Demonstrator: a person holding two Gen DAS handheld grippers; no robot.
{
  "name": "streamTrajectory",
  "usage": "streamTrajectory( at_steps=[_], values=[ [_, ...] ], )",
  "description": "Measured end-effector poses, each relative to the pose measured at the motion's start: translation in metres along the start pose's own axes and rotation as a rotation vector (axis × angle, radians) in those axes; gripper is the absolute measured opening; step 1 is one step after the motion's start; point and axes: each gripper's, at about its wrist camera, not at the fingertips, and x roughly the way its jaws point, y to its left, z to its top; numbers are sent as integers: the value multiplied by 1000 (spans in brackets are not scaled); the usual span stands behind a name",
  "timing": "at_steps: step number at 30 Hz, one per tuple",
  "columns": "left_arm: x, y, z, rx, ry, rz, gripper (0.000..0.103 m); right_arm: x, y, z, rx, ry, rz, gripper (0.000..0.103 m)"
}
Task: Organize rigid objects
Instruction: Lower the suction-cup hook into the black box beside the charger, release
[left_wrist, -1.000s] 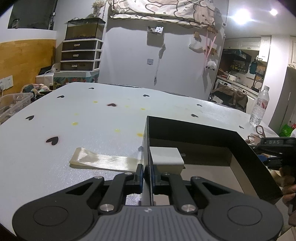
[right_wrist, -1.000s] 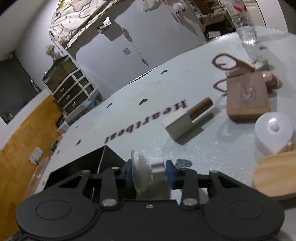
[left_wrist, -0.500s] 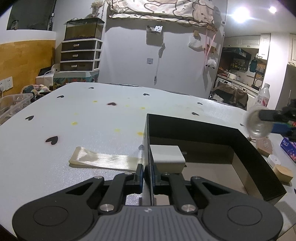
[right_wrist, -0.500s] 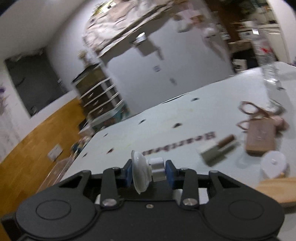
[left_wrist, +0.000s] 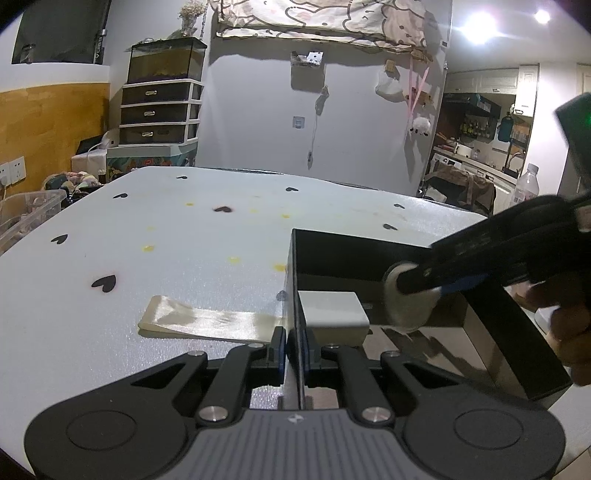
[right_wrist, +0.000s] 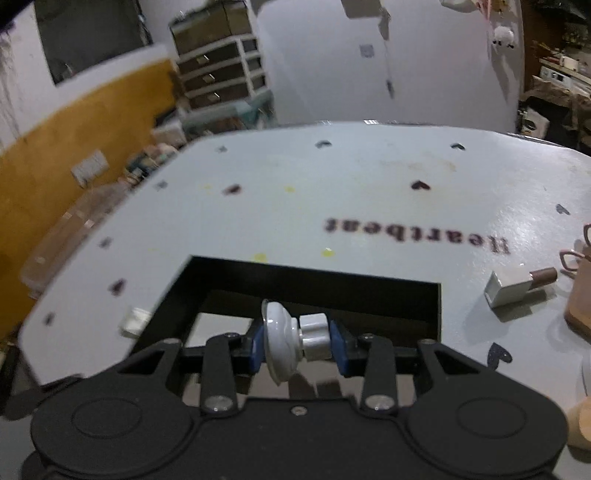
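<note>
Suction-cup hook (right_wrist: 286, 341) — a translucent disc with a white knob — is held sideways between the blue pads of the right gripper (right_wrist: 297, 345), whose jaws are clamped on it, one pad against the disc and one against the knob. In the right wrist view the hook hangs over the open black box (right_wrist: 207, 275), near its left half. In the left wrist view the same hook (left_wrist: 406, 304) is seen above the box interior, with the right gripper (left_wrist: 424, 284) reaching in from the right and a hand (left_wrist: 565, 314) behind it.

The left gripper (left_wrist: 293, 345) is pinched almost fully together on the near left wall of the black box (left_wrist: 369, 254); the wall edge runs between its jaws. Inside the box, against that left wall, a white block (left_wrist: 332, 314) is recorded. A cream ribbon strip (left_wrist: 207, 321) lies flat on the tabletop (left_wrist: 166, 236) just outside the wall, to the left.

On the tabletop to the right of the box, well apart from it, a white sleeve with a brown cylinder (right_wrist: 517, 286) lies on its side. A wooden-brown piece is cut off by the right frame edge — not identifiable. The right wrist view is motion-blurred.
</note>
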Motion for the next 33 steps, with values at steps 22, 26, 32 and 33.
streamTrajectory(
  at_steps=[22,26,32,33],
  values=[
    [2,1,2,-1,3,1,8,-4,2,1,57,-17,75,84],
    [3,0,2,1,3,2,8,-17,-2,5,58,-36,117,92],
    [3,-1,2,7,2,5,8,-47,-11,5,49,-114,146,96],
    [3,-1,2,7,2,5,8,-51,-13,5,50,-128,148,97]
  ],
)
